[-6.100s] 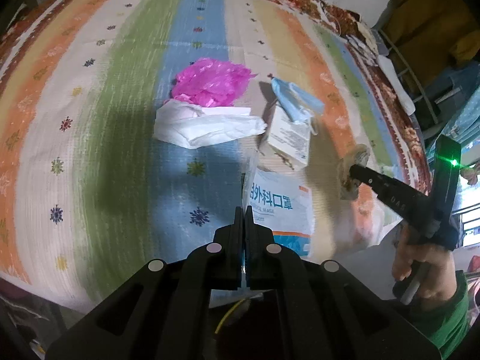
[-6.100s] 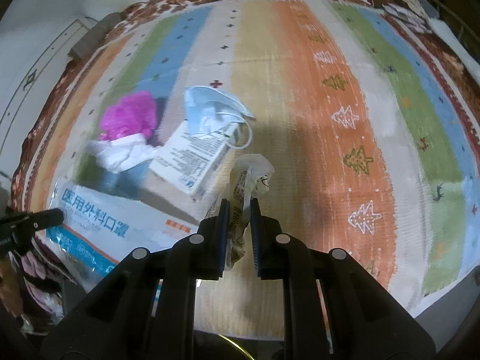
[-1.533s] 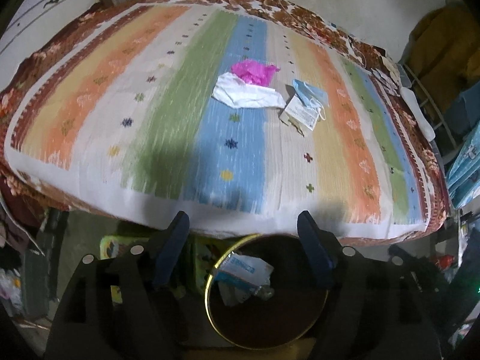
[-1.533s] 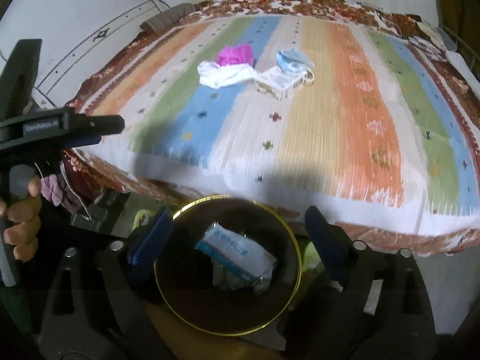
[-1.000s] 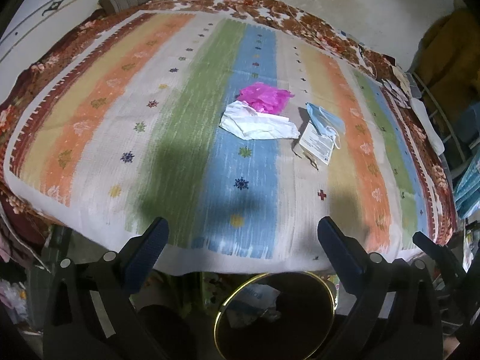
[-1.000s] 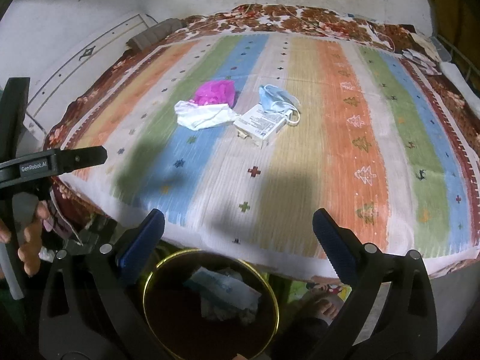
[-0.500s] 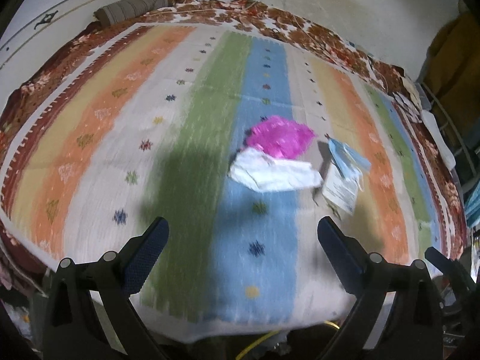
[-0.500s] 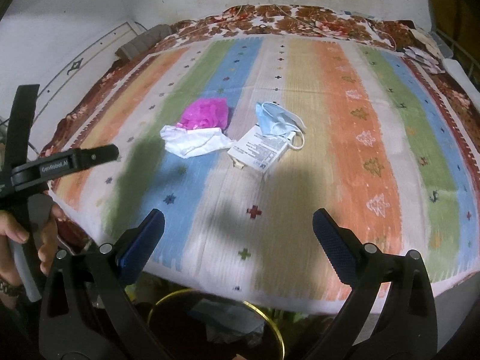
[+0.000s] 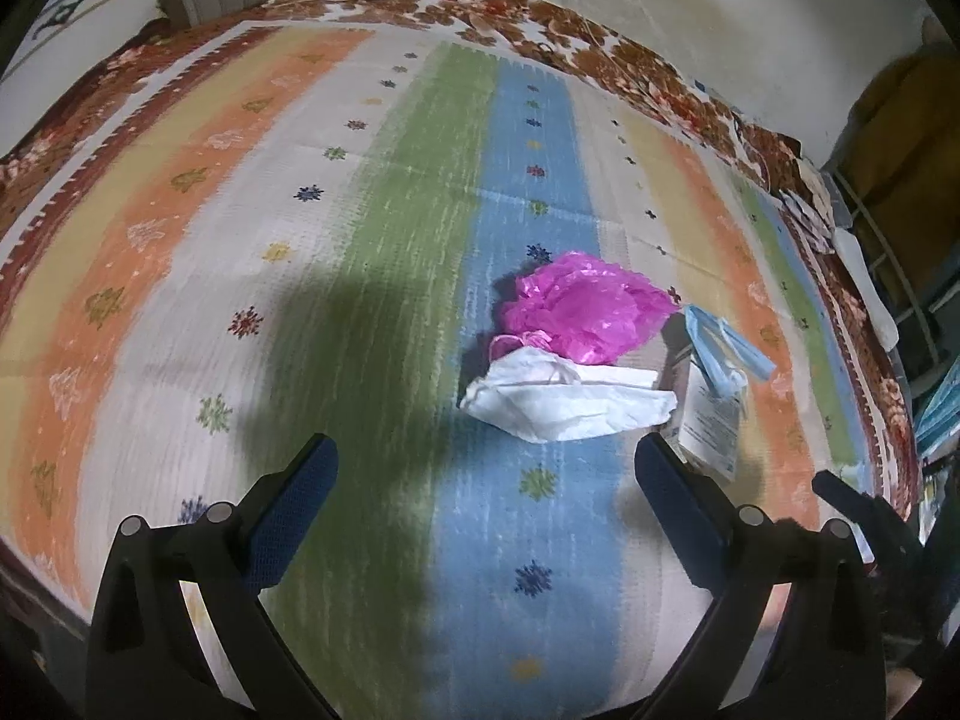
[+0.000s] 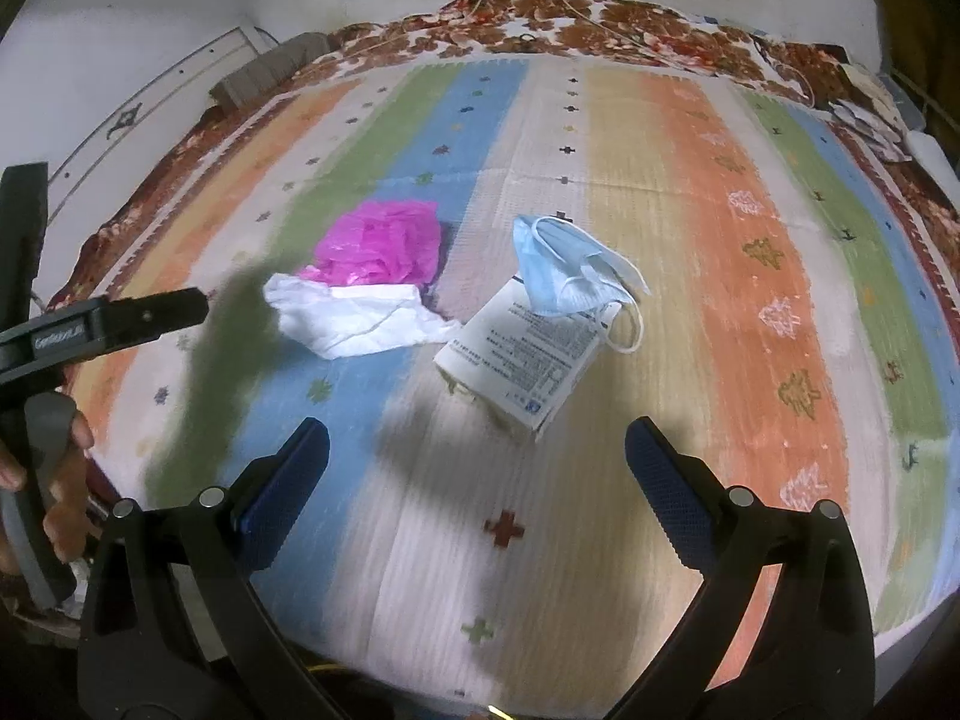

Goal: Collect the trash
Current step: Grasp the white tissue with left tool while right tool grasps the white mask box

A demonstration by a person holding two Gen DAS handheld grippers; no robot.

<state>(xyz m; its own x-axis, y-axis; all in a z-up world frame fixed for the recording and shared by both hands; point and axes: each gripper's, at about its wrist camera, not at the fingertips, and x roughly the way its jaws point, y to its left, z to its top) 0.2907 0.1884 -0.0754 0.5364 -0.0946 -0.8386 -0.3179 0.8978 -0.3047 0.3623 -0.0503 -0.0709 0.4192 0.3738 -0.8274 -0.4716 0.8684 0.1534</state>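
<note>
Both empty. Left gripper [image 9: 483, 468] and right gripper [image 10: 477, 450] hover over the striped woven bedspread [image 10: 750, 312], fingers spread wide. Trash is mid-bed: printed paper packet [image 10: 525, 351] lying flat, crumpled white tissue [image 9: 567, 399] beside it, blue pleated face mask [image 10: 570, 267] overlapping the packet's far end, crinkled magenta plastic bag [image 9: 585, 309] behind the tissue.
</note>
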